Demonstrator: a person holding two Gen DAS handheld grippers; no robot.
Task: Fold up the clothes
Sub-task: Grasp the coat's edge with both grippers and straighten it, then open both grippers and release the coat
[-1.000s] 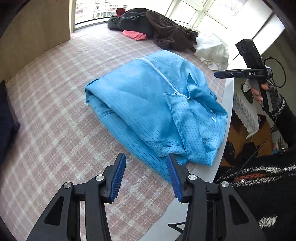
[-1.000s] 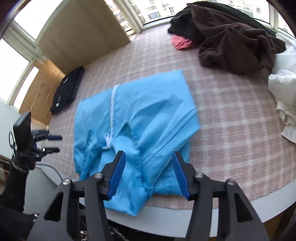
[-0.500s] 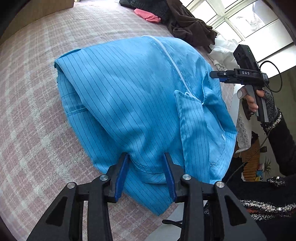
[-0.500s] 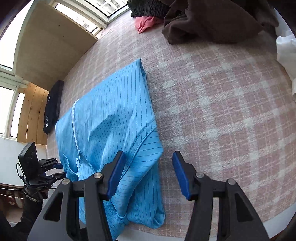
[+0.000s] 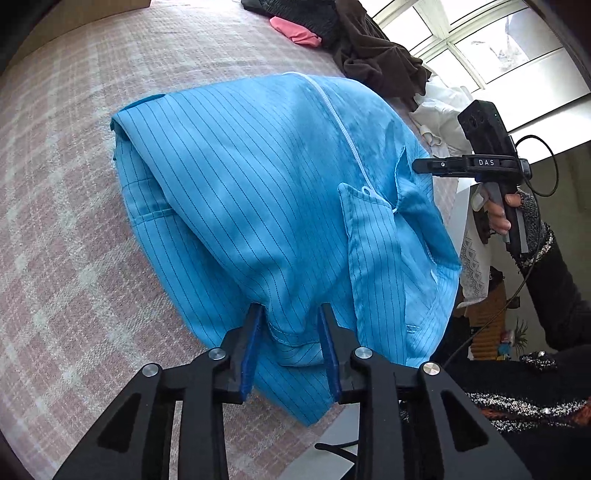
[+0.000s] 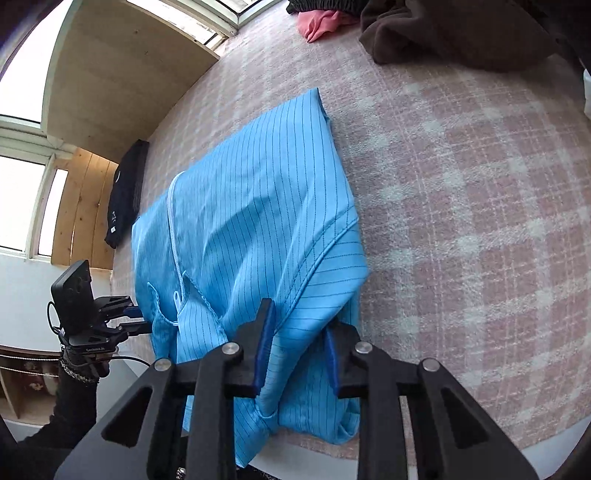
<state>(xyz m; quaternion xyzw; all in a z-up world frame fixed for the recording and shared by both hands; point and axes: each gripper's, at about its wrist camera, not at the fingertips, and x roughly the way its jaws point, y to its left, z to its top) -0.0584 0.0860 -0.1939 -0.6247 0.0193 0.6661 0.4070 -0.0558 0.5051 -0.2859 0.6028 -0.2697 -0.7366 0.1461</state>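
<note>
A blue pinstriped garment point(image 5: 258, 192) with a white zip lies folded on the pink plaid bed cover point(image 5: 55, 258), its near end hanging over the bed's edge. My left gripper point(image 5: 290, 332) has its blue pads closed in on the hem at the garment's near corner, and cloth bunches between them. My right gripper point(image 6: 297, 332) grips the other near corner of the garment point(image 6: 266, 221), where cloth drapes over one pad. Each view shows the other gripper at the garment's far side: the right gripper point(image 5: 424, 166) and the left gripper point(image 6: 136, 319).
A heap of dark brown clothes point(image 5: 376, 62), a pink item point(image 5: 295, 31) and white cloth point(image 5: 439, 114) lie at the far end of the bed. A folded black garment point(image 6: 125, 195) sits by the wooden wall. The bed's edge runs just under both grippers.
Both grippers moved forward and down onto the garment's near edge. Their jaws narrowed from wide open until cloth sits pinched between the pads.
</note>
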